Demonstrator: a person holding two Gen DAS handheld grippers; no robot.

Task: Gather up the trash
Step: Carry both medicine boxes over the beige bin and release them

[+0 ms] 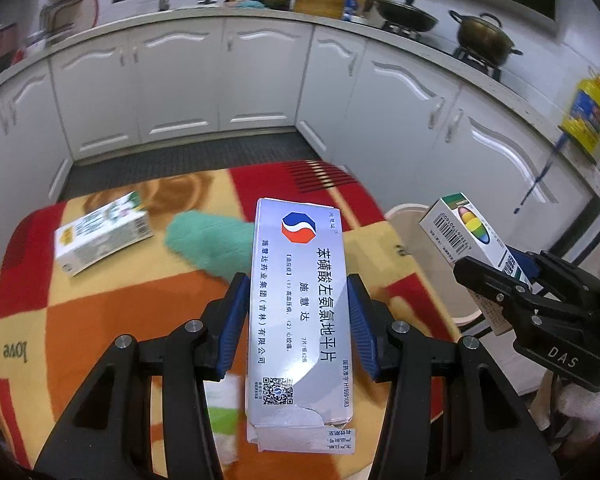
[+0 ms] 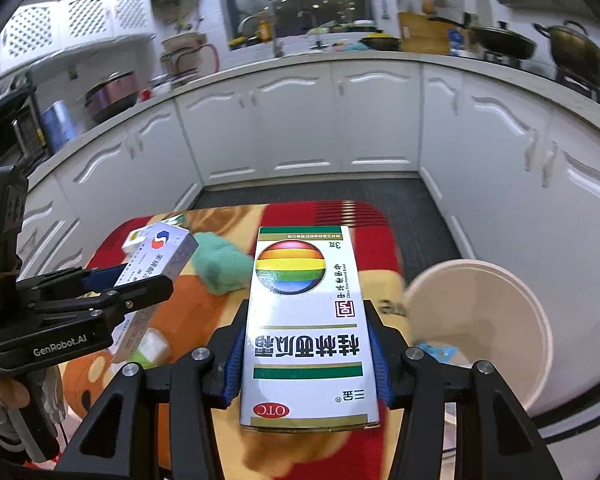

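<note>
The left gripper (image 1: 298,316) is clamped on a silver-blue medicine box (image 1: 298,320), its blue pads pressed to the box's long sides, above the near edge of the patterned tablecloth (image 1: 100,320). The right gripper (image 2: 306,354) is closed around a white rainbow-ball box (image 2: 306,328), held over the cloth's right edge beside the white bin (image 2: 484,320). A third box (image 1: 104,238) lies near the far left corner, just beside a green cloth (image 1: 212,240).
</note>
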